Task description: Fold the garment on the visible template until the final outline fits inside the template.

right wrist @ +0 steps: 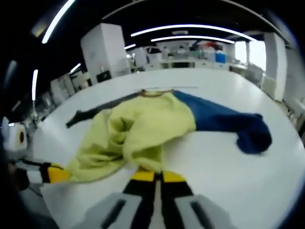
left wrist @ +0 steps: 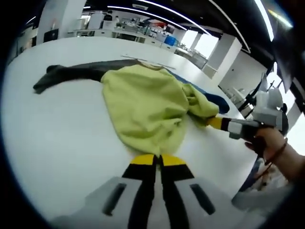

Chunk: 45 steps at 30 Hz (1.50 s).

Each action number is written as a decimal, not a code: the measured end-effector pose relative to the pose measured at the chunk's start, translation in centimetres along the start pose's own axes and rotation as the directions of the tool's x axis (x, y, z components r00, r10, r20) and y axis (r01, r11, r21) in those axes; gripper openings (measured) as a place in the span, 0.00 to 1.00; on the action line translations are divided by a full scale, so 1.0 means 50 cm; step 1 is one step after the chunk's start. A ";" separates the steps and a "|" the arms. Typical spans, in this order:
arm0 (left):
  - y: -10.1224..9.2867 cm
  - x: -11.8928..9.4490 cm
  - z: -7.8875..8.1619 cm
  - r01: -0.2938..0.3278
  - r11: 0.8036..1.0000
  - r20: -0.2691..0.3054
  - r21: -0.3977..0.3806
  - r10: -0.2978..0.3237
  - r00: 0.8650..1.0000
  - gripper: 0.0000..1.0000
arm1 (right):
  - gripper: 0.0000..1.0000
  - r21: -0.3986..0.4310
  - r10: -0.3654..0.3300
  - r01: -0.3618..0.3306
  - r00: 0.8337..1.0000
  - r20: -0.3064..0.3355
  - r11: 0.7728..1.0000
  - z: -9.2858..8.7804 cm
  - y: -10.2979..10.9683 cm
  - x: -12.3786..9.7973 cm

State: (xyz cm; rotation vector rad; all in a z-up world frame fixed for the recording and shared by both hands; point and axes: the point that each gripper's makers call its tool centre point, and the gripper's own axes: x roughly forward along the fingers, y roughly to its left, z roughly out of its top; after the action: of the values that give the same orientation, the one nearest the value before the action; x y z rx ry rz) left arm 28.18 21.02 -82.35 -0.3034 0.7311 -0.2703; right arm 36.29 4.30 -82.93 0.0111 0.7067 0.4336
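Left gripper view: garment [left wrist: 145, 107] hem pinched between closed jaws.

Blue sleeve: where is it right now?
In the right gripper view the blue sleeve lies flat on the white table, stretched right from the yellow-green body. In the left gripper view it peeks out behind that body, near the right gripper.

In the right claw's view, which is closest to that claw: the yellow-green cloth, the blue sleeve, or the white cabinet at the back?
1. Yellow-green cloth, right at the right claw's tips.
2. Blue sleeve, farther out on the table, to the right.
3. White cabinet, far back, upper left, beyond the table.
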 end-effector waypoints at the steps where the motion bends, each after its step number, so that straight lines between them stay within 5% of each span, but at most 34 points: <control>1: 0.004 -0.004 0.003 -0.001 1.000 0.000 0.010 0.001 1.000 0.00 | 0.00 -0.002 0.000 0.000 1.000 0.001 1.000 0.001 0.000 -0.006; 17: 0.056 -0.080 0.040 0.040 0.996 0.034 0.082 -0.043 0.998 0.00 | 0.00 -0.036 0.088 -0.089 0.996 -0.021 0.995 -0.005 0.008 -0.078; 36: 0.145 -0.156 0.079 0.080 0.997 0.088 -0.006 -0.079 0.993 0.00 | 0.00 -0.038 0.083 -0.086 0.995 -0.059 0.996 -0.029 -0.018 -0.147; 45: 0.159 -0.160 0.051 0.140 0.990 -0.011 -0.013 -0.140 0.990 0.00 | 0.00 -0.027 0.047 -0.051 0.992 -0.119 0.998 -0.049 -0.059 -0.172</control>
State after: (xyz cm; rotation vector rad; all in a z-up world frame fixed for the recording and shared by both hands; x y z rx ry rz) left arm 25.29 31.58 -78.56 -0.3655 0.7249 -0.4016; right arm 30.06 -2.08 -79.87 -0.0260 0.8175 0.4950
